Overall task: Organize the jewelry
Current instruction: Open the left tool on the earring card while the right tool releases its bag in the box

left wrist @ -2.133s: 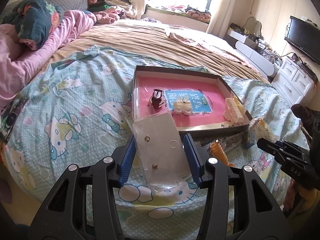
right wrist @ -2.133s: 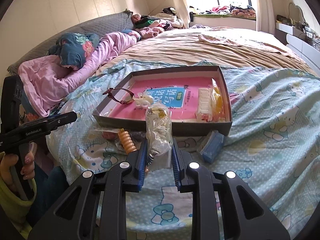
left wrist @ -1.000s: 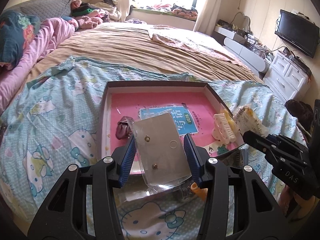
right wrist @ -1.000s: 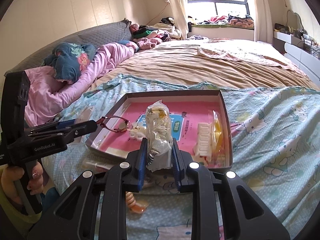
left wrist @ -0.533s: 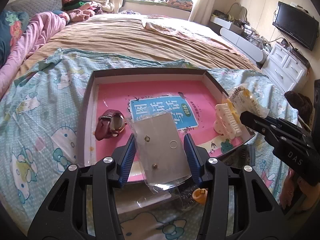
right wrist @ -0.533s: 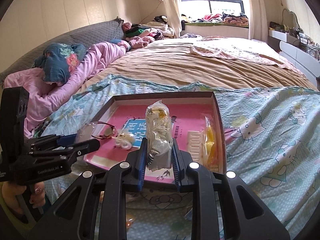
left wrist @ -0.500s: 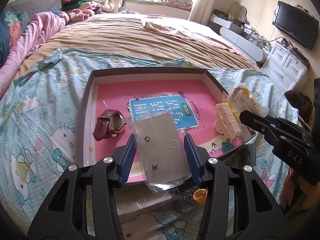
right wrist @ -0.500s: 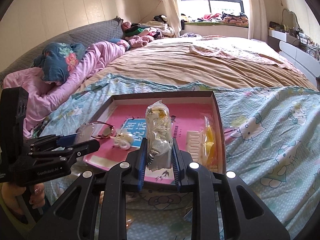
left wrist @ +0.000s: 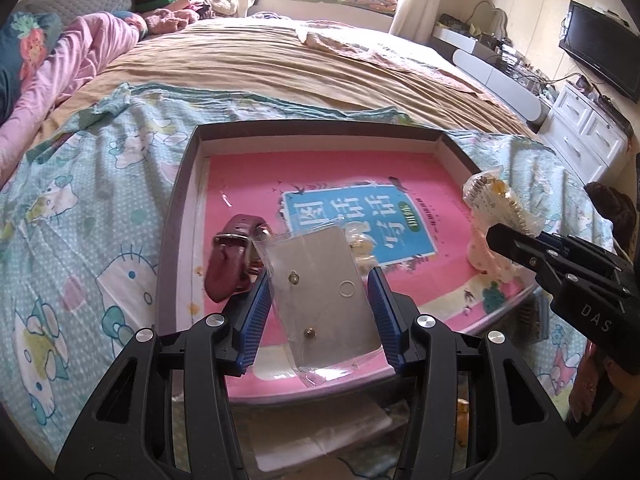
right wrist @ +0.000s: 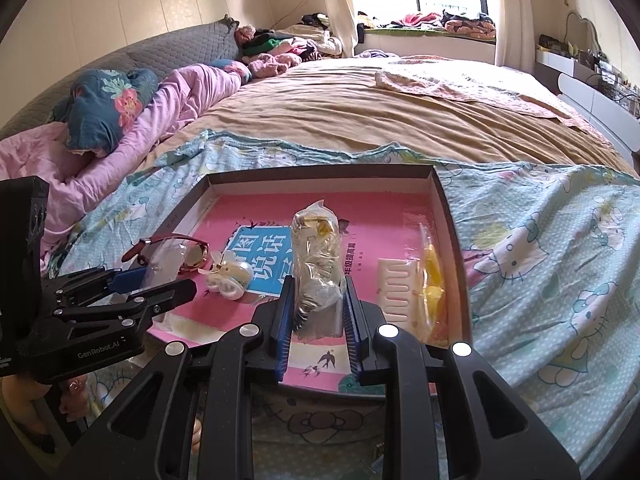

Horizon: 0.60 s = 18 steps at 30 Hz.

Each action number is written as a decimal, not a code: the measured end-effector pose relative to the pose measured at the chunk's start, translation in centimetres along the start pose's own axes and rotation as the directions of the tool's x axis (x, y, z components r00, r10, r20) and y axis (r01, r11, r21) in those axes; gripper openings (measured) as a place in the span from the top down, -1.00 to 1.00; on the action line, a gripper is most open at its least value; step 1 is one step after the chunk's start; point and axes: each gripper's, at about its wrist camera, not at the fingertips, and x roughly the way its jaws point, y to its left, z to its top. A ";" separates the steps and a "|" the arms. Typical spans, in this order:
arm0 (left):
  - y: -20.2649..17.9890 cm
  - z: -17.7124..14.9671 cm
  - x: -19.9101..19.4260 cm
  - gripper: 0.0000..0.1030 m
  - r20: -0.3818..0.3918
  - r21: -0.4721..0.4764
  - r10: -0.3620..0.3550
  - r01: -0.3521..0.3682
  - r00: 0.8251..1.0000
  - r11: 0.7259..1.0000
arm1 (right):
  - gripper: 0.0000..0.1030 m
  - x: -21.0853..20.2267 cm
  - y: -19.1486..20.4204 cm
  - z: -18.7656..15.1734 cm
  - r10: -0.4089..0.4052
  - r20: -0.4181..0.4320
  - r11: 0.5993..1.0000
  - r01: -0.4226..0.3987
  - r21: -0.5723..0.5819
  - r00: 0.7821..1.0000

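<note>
Bedspread [left wrist: 100, 208] sags under the tray [left wrist: 176, 216]; your left gripper [left wrist: 320, 316] pinches a slick earring card [left wrist: 320, 300], right gripper [right wrist: 318, 320] squeezes a crumpled jewelry bag [right wrist: 318, 264] — either may slip.

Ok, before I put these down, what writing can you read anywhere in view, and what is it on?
"DAS": right gripper, on its body.
"GenRobot.AI": left gripper, on its body.
"图说话": blue label of the pink book in the box; its lower characters are hidden.
Small print beside the label: too small to read.
Earring card: no writing.
</note>
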 end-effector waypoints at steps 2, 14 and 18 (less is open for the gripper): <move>0.3 0.0 0.2 0.22 -0.004 -0.005 0.001 -0.001 1.000 1.000 | 0.58 0.6 0.2 0.0 -0.003 -0.010 1.000 0.003 -0.001 1.000; 1.5 0.4 0.6 0.03 -0.014 -0.028 0.009 -0.009 1.000 1.000 | 0.57 2.9 0.5 0.4 -0.006 -0.057 1.000 0.007 0.015 0.998; 1.7 0.4 0.5 0.03 -0.018 -0.028 0.005 -0.005 1.000 1.000 | 0.53 3.2 0.6 0.3 -0.005 -0.070 1.000 0.006 0.024 0.998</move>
